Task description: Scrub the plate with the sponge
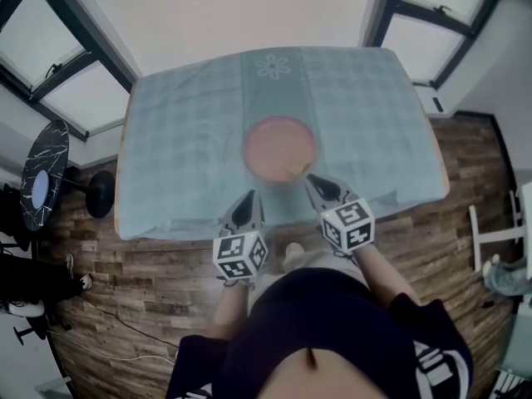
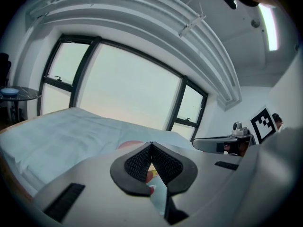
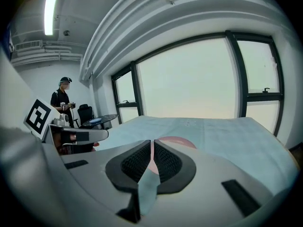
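Two in all, the left gripper (image 1: 247, 199) and the right gripper (image 1: 316, 181) had their jaws pressed together on nothing. One round pink plate (image 1: 278, 144) lay flat on the counter (image 1: 183, 140) just ahead of them, nearer the right gripper's tip. Being round, it pointed no particular way.

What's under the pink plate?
The plate sits on a pale blue checked tablecloth. The cloth covers the tabletop, so the surface beneath it cannot be seen.

Navy top (image 1: 332, 331), printed sleeves (image 1: 432, 360), grey hand-held grippers (image 1: 247, 198) (image 1: 316, 181)
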Demonstrator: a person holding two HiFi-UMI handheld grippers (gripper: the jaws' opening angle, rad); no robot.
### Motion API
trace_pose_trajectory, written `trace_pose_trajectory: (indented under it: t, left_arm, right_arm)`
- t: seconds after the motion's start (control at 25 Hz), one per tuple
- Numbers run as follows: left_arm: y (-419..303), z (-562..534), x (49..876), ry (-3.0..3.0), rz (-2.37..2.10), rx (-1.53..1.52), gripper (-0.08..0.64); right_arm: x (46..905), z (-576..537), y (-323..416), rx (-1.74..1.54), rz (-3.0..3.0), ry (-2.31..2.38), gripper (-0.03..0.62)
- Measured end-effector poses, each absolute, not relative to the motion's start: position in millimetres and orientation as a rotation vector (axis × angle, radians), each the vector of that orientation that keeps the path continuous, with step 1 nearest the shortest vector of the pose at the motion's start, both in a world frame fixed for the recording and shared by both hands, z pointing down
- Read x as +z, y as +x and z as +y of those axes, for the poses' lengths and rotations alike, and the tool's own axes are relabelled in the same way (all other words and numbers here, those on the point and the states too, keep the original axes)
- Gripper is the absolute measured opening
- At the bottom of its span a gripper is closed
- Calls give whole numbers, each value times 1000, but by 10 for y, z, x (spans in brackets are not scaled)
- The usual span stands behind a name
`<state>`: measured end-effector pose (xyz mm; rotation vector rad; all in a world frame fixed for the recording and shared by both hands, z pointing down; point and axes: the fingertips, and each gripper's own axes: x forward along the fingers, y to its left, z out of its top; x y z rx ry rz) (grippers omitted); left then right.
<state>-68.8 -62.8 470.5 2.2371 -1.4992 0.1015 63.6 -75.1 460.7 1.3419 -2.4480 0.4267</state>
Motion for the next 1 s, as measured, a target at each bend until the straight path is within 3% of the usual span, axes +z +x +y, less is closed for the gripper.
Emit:
trace_pose_trajectory:
  t: [0.44,0.8,1.0]
  left_arm:
    - [-601,-1209,5294,2078,-1517,192,12]
    - [-641,-1561,5857,1959,-1513,299,165]
    - [-674,-1696,6162,1897,-1496,365,186]
  right_arm:
    - [5457,-1443,934,499,-2309,1230,18]
    - [6020,-1793,895,561,-2201,1102,132]
    - [6280,-1843,877,576,-2113,1048,152]
